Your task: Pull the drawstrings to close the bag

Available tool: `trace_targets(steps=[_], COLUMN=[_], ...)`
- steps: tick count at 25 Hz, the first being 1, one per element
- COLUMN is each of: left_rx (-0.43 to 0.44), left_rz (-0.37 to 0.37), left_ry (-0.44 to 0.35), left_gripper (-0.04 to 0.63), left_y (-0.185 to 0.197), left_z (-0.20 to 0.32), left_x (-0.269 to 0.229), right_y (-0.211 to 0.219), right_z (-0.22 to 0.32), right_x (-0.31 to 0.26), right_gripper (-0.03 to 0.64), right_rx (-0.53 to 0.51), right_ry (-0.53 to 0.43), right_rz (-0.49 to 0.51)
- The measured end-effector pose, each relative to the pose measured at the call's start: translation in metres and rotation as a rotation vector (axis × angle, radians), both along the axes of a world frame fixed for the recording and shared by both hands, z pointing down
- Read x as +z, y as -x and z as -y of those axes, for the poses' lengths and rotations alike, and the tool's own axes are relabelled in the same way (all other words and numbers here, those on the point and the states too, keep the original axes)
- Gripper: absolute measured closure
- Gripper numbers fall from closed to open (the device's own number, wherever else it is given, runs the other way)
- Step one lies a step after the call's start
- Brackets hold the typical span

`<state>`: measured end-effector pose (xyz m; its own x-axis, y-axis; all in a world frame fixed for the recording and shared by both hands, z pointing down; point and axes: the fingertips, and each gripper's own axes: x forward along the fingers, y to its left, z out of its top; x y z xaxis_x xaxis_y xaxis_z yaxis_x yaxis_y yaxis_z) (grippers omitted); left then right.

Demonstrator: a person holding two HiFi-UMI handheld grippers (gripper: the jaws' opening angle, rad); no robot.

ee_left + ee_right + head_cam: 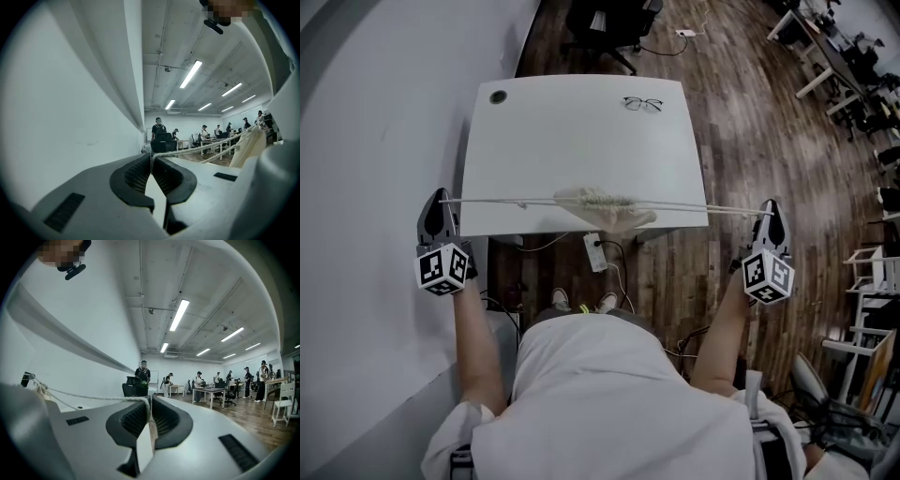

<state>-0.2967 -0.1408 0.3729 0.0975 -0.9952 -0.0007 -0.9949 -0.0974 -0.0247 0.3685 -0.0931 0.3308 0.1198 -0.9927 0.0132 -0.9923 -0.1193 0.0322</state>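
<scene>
A small cream drawstring bag (605,208) hangs at the near edge of the white table (581,131), its mouth gathered into a tight ruffle. Two white drawstrings (694,206) run out of it, stretched taut to both sides. My left gripper (442,199) is shut on the left cord ends beyond the table's left edge. The right gripper (768,210) is shut on the right cord ends past the right edge. In the left gripper view the cord (197,151) leads to the bag (251,145); in the right gripper view the cord (93,397) runs left from the pads.
A pair of glasses (642,104) lies at the table's far side and a round cable hole (498,96) sits in its far left corner. A white wall (366,187) is close on the left. A power strip (595,251) lies on the floor under the table.
</scene>
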Motion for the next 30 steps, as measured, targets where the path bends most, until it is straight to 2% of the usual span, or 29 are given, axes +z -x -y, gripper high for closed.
trace_targets(steps=[10, 18, 23, 30], left_rx=[0.029, 0.048, 0.060, 0.166], left_rz=[0.020, 0.005, -0.103, -0.188], left_ry=[0.003, -0.049, -0.048, -0.093], left_gripper=[0.574, 0.575, 0.575, 0.575], left_y=[-0.008, -0.009, -0.015, -0.063], left_z=[0.008, 0.007, 0.003, 0.005], left_x=[-0.005, -0.030, -0.042, -0.063], right_y=[-0.006, -0.004, 0.015, 0.052], right_z=[-0.002, -0.001, -0.002, 0.000], right_x=[-0.005, 0.000, -0.018, -0.043], right_gripper=[0.578, 0.577, 0.578, 0.577], right_rx=[0.012, -0.019, -0.068, -0.131], right_ry=[0.001, -0.010, -0.063, -0.105], right_rz=[0.029, 0.167, 0.203, 0.217])
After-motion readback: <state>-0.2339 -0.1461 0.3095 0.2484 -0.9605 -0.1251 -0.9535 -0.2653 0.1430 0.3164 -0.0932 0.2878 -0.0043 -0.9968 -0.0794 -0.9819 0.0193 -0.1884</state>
